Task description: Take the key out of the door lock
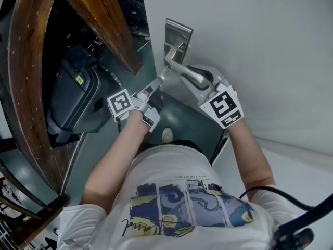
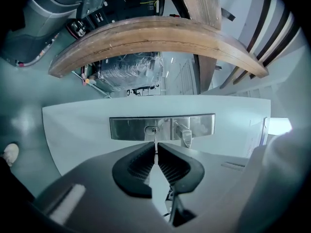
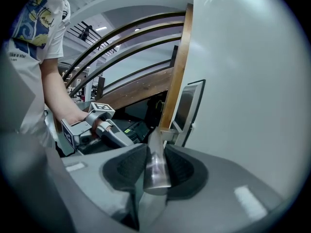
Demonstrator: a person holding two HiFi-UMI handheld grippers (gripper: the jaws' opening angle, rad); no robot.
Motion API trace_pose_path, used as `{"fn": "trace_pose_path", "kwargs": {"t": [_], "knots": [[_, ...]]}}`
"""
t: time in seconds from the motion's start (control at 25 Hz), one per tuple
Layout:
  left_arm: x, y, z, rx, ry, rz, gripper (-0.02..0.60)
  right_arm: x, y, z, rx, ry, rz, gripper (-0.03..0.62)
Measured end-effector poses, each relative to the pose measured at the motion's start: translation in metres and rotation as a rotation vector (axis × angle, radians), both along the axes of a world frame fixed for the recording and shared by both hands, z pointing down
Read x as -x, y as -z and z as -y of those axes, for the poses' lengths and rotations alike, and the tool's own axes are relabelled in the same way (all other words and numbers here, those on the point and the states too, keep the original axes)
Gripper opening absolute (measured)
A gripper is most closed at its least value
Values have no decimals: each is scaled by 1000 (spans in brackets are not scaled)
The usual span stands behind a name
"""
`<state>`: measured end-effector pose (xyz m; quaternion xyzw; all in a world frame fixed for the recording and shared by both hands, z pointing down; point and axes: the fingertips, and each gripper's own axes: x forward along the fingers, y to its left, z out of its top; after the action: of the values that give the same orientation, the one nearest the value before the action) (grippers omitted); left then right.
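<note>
A white door carries a metal lock plate. In the left gripper view, the left gripper is nearly closed, pinching the thin key. The key runs toward 12 o'clock into the keyhole. The door handle sits at 1 o'clock from the key. The right gripper is clamped on this handle.

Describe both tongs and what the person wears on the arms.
Left tongs and right tongs: grey bodies, black ribbed pads, each carrying a white marker cube with black squares. White short-sleeved T-shirt with a blue-yellow print.
</note>
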<state>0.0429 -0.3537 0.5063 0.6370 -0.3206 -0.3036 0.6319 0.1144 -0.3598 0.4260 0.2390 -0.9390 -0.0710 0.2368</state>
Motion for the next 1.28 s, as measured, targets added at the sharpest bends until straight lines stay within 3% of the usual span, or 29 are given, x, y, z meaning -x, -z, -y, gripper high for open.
{"fn": "trace_pose_path", "kwargs": {"t": [0.4, 0.64, 0.96, 1.12, 1.28], "knots": [[32, 17, -45, -7, 17, 29, 25, 1, 0, 5, 8, -25, 4, 118], [49, 33, -73, -69, -25, 69, 25, -16, 0, 5, 0, -120, -24, 148], [98, 61, -114, -172, -105, 237, 25, -59, 3, -40, 14, -392, -34, 155], [120, 66, -140, -226, -157, 328, 25, -47, -10, -84, 49, -451, -44, 155], [137, 78, -163, -291, -212, 366, 25, -25, -11, -131, 70, -485, -38, 154]]}}
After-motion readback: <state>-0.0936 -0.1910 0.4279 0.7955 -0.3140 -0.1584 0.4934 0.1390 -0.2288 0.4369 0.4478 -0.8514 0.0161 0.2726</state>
